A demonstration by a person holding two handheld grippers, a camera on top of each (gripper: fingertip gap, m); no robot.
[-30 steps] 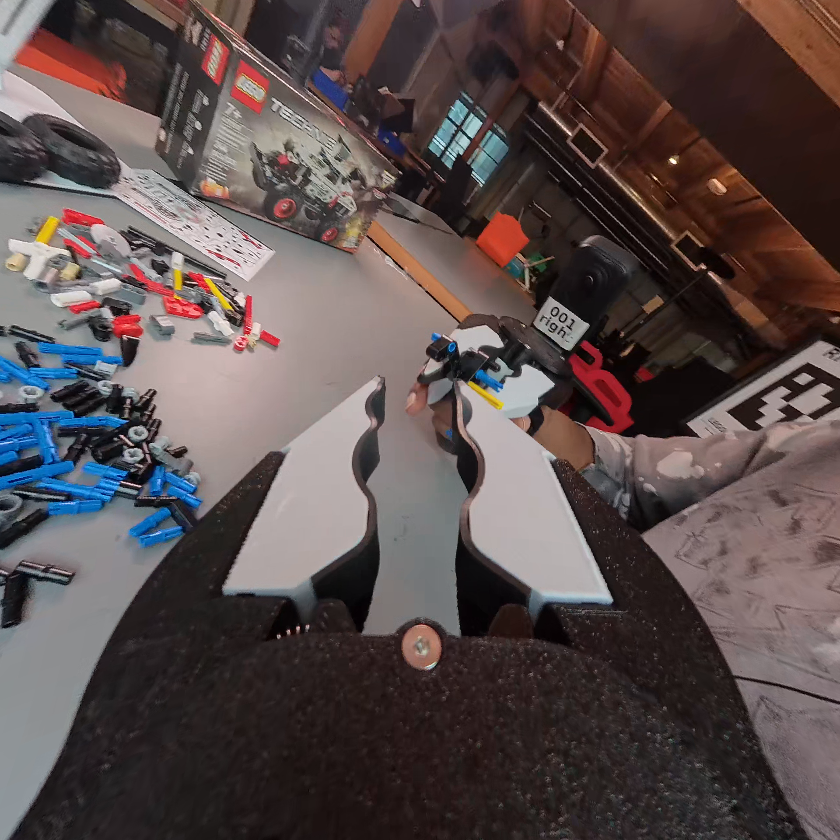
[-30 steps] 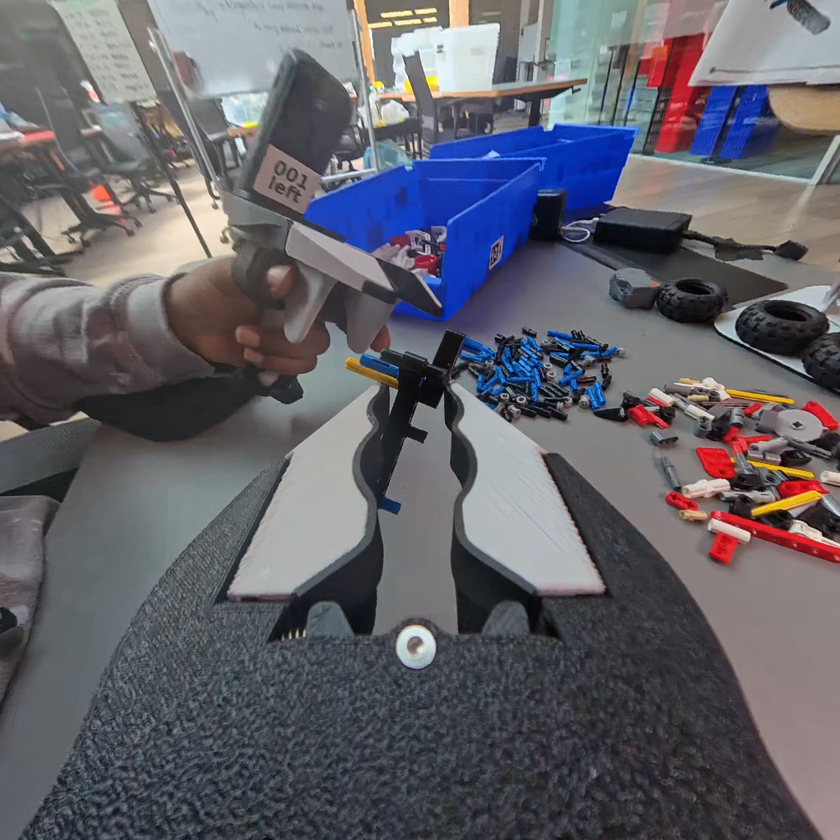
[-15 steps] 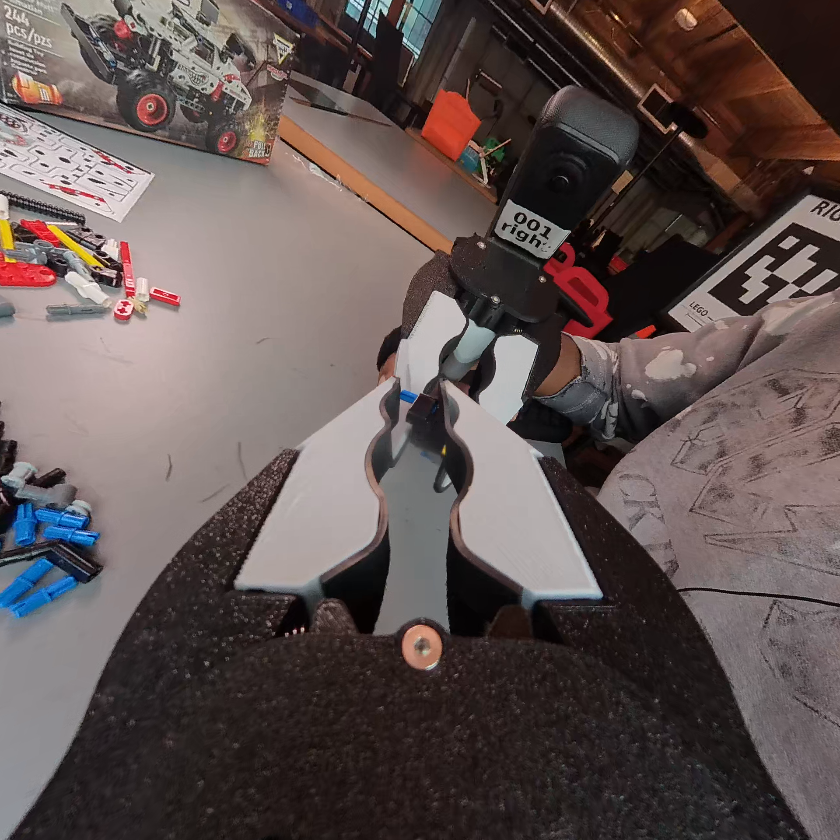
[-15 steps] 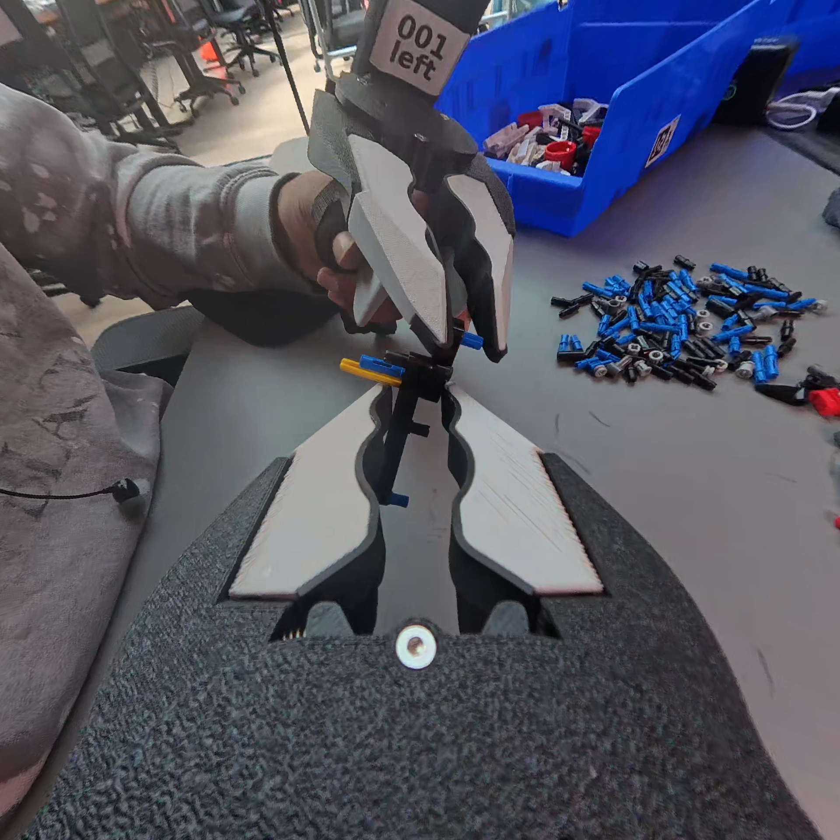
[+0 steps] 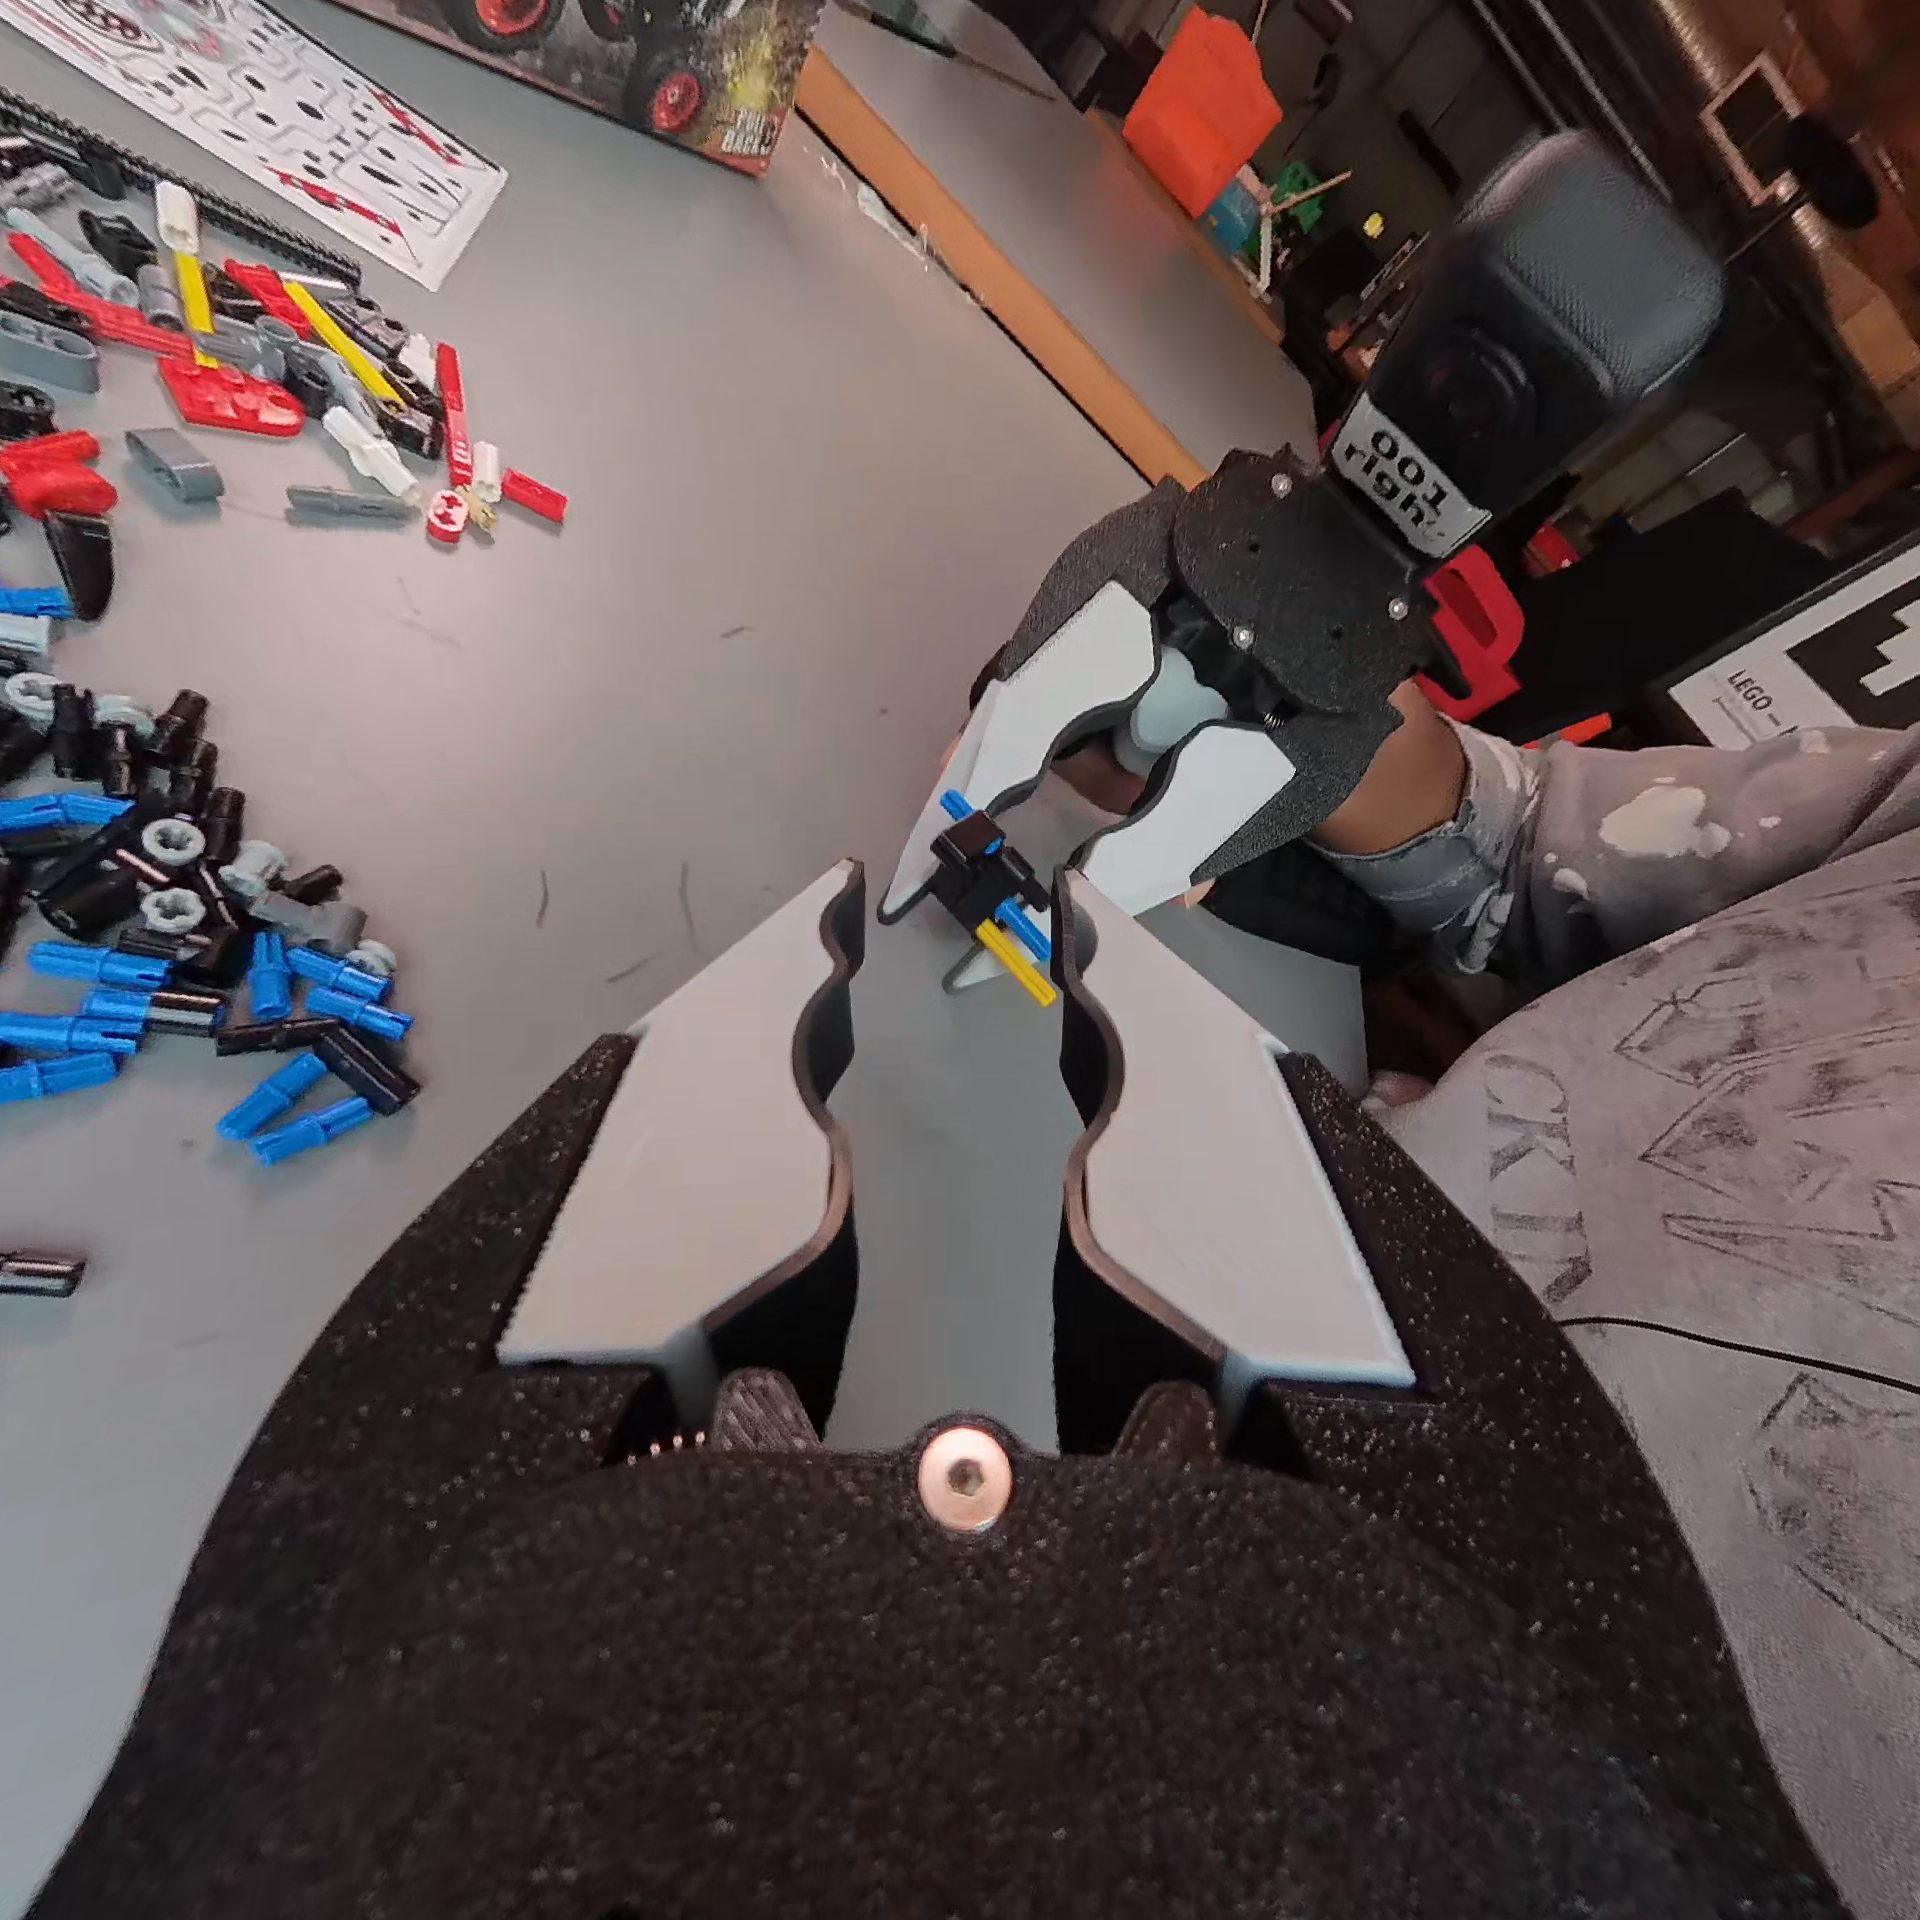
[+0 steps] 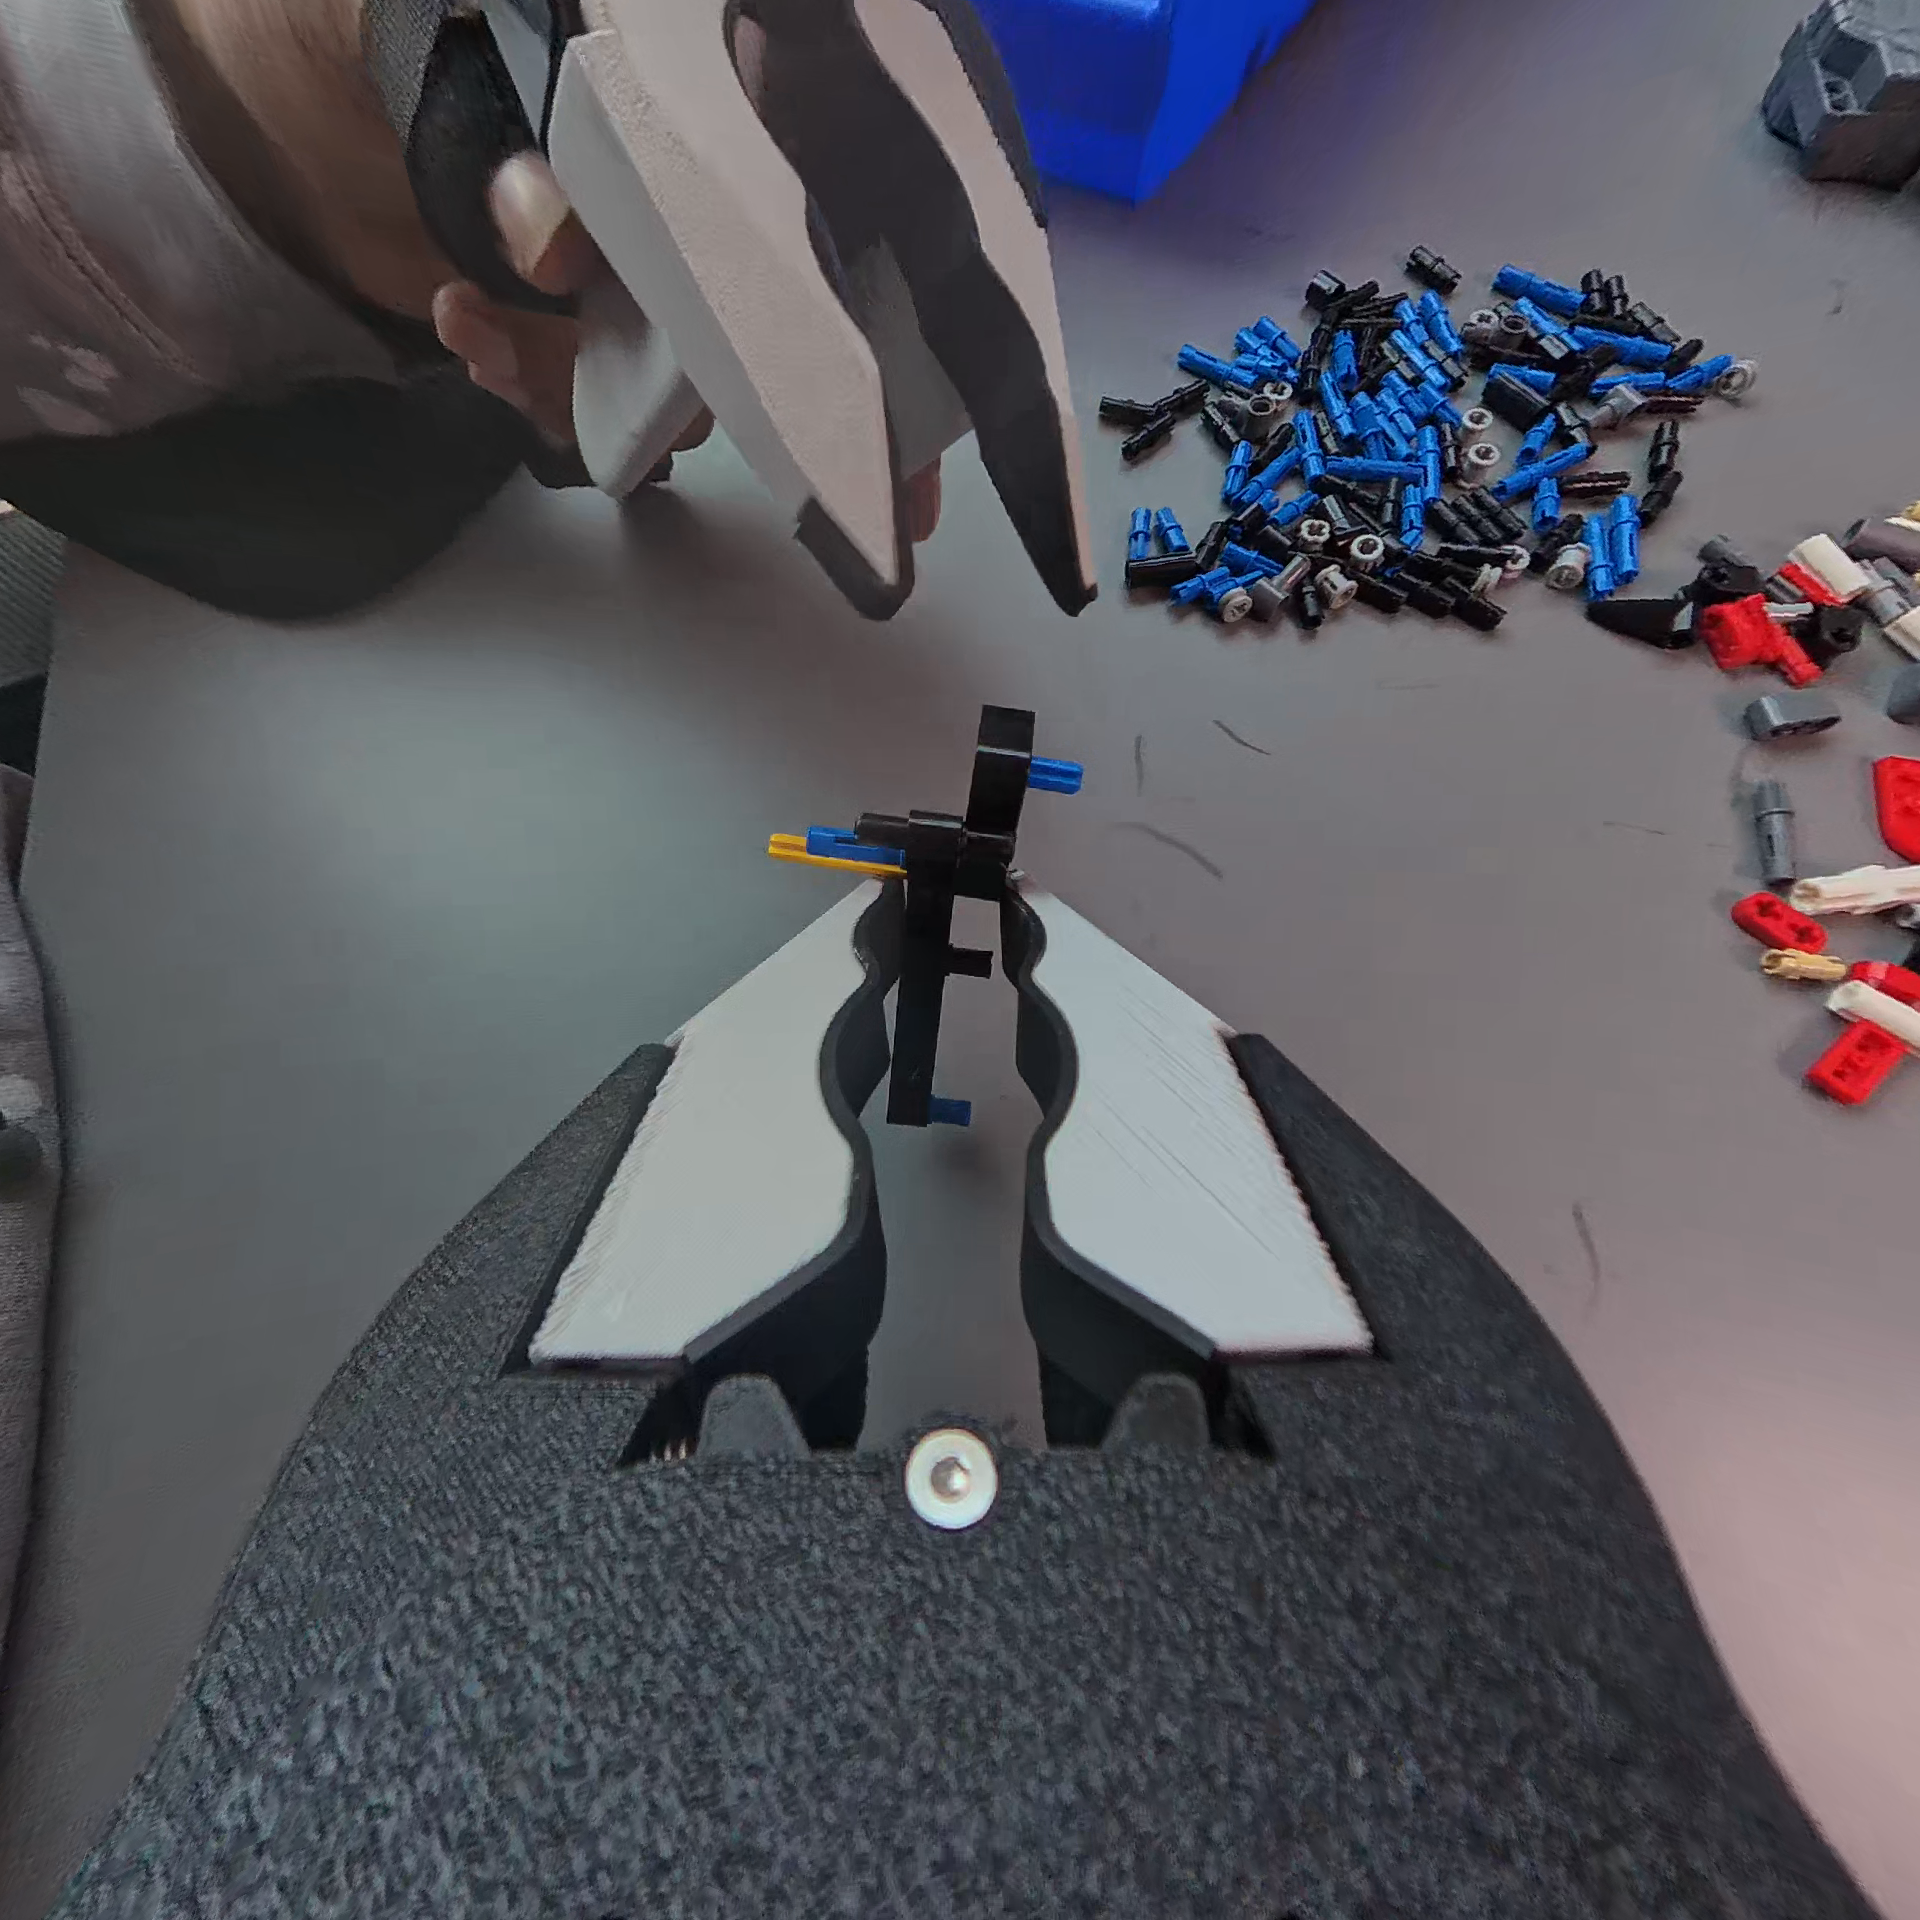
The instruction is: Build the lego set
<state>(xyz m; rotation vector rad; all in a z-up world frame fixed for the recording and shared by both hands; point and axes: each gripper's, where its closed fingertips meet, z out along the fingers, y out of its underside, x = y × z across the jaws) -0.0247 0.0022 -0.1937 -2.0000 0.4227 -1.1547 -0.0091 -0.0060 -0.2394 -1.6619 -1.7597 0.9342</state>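
My right gripper [image 6: 948, 894] is shut on a small black beam assembly [image 6: 920, 997] with blue pins and a yellow axle and holds it upright above the grey table [image 6: 416, 831]. In the left wrist view the assembly [image 5: 971, 847] sits between the right gripper's fingers [image 5: 1039, 707]. My left gripper [image 5: 956, 883] is open and empty, with its tips just short of the assembly. In the right wrist view the left gripper [image 6: 977, 603] hangs above and beyond the assembly, apart from it.
A pile of blue and black pins [image 6: 1403, 447] lies on the table, also in the left wrist view [image 5: 156, 935]. Red, grey and white parts [image 5: 260, 364] lie beyond it. A sticker sheet [image 5: 260, 114], the set's box [image 5: 644, 62] and a blue bin [image 6: 1122, 104] stand farther off. There is about 5 cm between the tips of the two grippers.
My left gripper moved in with its tips narrowed around the top of the assembly, then opened wider and drew back. My right gripper has kept its hold on the assembly.
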